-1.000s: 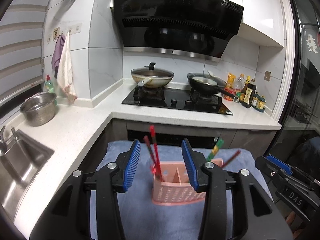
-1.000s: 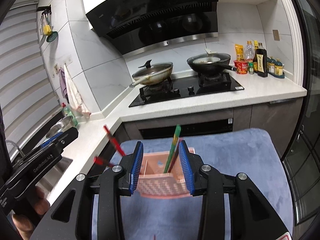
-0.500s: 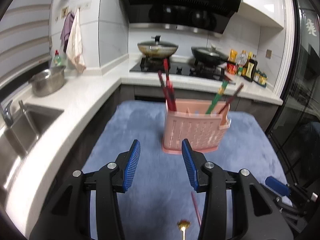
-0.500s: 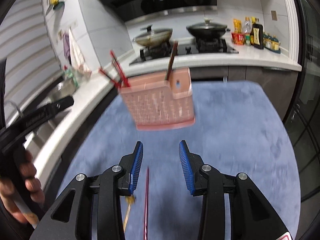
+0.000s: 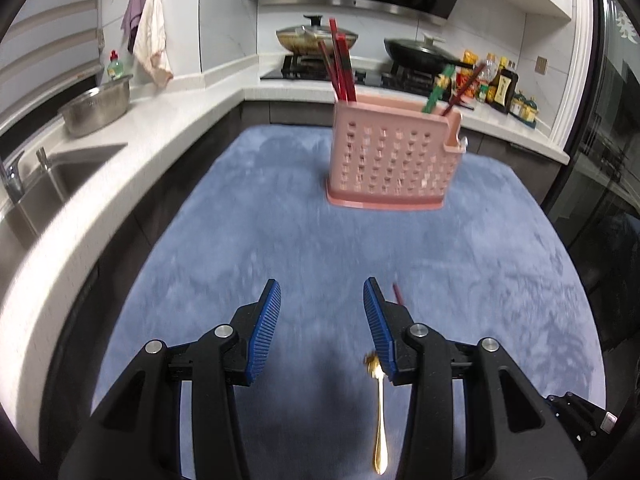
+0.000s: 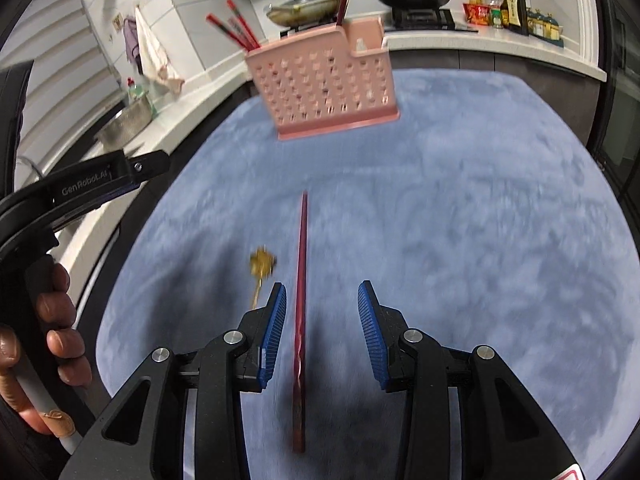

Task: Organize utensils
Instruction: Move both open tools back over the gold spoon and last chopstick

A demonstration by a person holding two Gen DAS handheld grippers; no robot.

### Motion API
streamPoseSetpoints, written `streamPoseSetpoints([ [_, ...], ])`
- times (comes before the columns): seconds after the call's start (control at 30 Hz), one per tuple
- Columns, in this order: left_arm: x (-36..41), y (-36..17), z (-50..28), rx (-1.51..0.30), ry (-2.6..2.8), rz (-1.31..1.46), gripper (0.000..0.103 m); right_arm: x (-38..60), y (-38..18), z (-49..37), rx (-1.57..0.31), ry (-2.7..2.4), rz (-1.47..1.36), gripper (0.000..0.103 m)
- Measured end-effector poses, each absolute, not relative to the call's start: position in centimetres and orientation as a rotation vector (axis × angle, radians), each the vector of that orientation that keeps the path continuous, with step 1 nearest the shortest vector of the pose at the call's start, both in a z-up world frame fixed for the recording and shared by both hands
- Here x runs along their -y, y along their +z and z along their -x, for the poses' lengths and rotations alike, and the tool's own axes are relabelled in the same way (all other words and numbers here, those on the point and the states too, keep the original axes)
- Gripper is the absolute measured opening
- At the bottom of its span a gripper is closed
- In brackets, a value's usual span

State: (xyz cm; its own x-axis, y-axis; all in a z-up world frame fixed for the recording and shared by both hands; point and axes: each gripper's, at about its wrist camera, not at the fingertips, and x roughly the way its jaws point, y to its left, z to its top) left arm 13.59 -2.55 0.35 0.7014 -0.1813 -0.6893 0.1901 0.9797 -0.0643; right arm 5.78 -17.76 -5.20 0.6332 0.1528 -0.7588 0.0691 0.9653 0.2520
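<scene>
A pink perforated utensil holder (image 5: 390,156) stands on the blue mat (image 5: 248,240), with red chopsticks (image 5: 340,66) in its left part and a green and a dark red stick (image 5: 438,88) in its right part. It also shows in the right wrist view (image 6: 324,84). A gold spoon (image 5: 379,412) lies on the mat under my open, empty left gripper (image 5: 322,330), by its right finger. A dark red chopstick (image 6: 301,312) lies lengthwise between the fingers of my open right gripper (image 6: 322,330), untouched. The spoon (image 6: 262,268) lies just left of it.
A white L-shaped counter (image 5: 120,152) wraps the left and back, with a sink (image 5: 48,176), a steel bowl (image 5: 96,108), a stove with two pans (image 5: 316,36) and sauce bottles (image 5: 500,84). The left gripper's body and the hand holding it (image 6: 60,280) are at the right view's left edge.
Both grippers have drawn back from the holder and dropped toward the mat. The spoon and the loose chopstick have come into view beneath them. Both grippers stay open.
</scene>
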Motion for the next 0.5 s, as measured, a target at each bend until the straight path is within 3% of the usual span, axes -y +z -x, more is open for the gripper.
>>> streamPoseSetpoints([
  [0.5, 2.2, -4.0, -10.3, -0.861, -0.21, -0.023, 0.041, 15.6, -8.7, -2.6, -0.969, 0.076, -0.243, 0.037],
])
